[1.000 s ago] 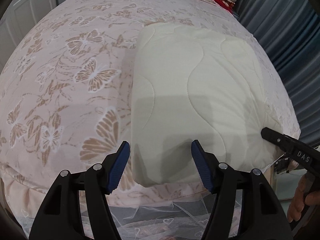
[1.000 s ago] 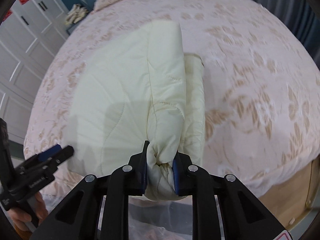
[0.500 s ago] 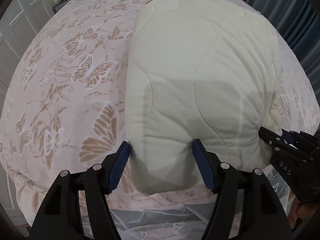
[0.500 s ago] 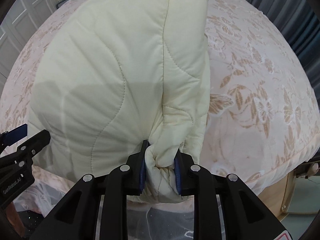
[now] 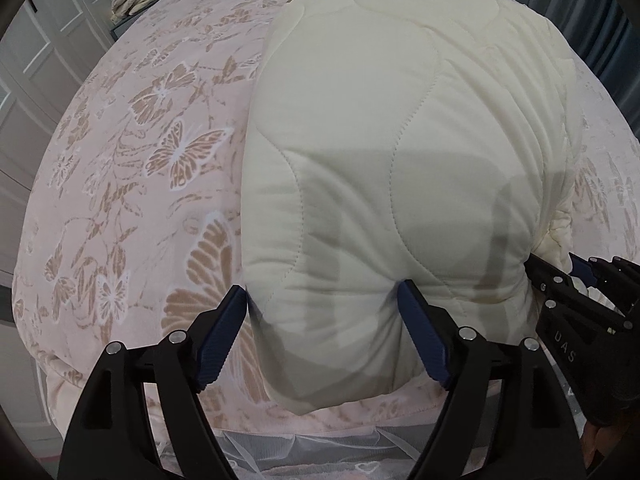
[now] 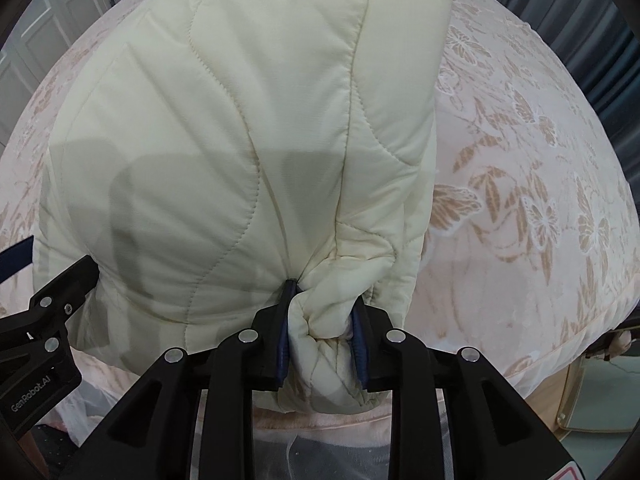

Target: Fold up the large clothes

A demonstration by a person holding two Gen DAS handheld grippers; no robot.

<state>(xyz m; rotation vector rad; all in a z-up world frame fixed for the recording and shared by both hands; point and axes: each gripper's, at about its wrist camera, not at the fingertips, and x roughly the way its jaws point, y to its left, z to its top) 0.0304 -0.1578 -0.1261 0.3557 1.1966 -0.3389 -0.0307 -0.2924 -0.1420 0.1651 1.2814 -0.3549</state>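
**Both grippers at near edge of folded quilted garment**

Right gripper [image 6: 322,332] clenched on a bunched corner of the cream quilted garment [image 6: 240,140], jaws just easing wider, fabric still pinched between the pads. Left gripper [image 5: 326,334] released, jaws just spread further, straddling the garment's near-left corner, pads not pressing. Garment lies folded on the pink butterfly-print bedspread [image 5: 132,168], at the near edge.

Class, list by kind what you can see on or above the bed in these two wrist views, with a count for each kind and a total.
Cream quilted garment: 1
Butterfly-print bedspread: 1
Grippers: 2, the left gripper and the right gripper
Total: 4
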